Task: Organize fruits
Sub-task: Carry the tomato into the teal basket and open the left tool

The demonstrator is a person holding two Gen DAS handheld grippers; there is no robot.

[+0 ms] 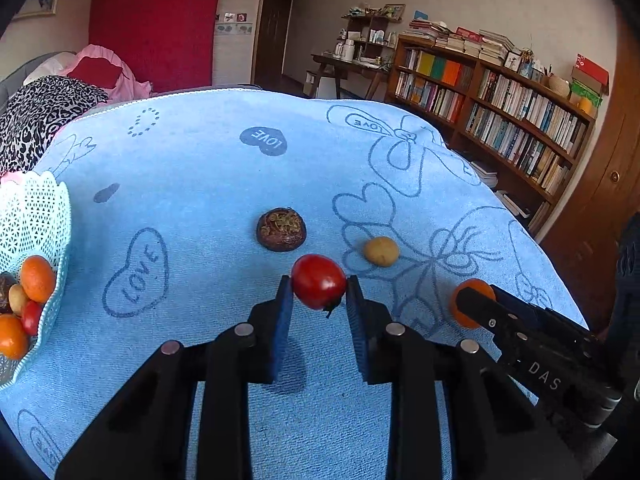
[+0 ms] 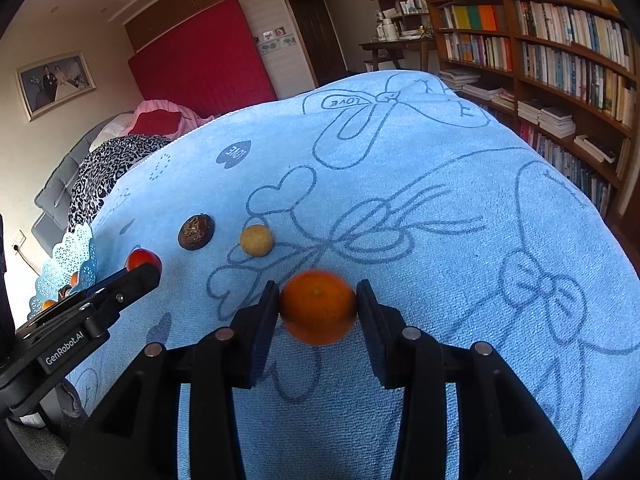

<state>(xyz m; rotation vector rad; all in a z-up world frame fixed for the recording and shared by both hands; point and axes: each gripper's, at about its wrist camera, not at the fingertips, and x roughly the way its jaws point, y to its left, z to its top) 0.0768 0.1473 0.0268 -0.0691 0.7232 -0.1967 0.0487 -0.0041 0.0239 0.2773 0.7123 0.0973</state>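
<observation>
Brown fruit [image 1: 281,234] beyond tomato [image 1: 319,281]

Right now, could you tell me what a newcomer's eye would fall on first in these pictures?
Each gripper holds a fruit just above the blue towel: the left gripper pinches a red tomato, the right gripper an orange. Two fruits lie loose beyond them, a dark brown one and a small yellow one. At the far left stands a pale lattice basket, already holding several fruits.
</observation>
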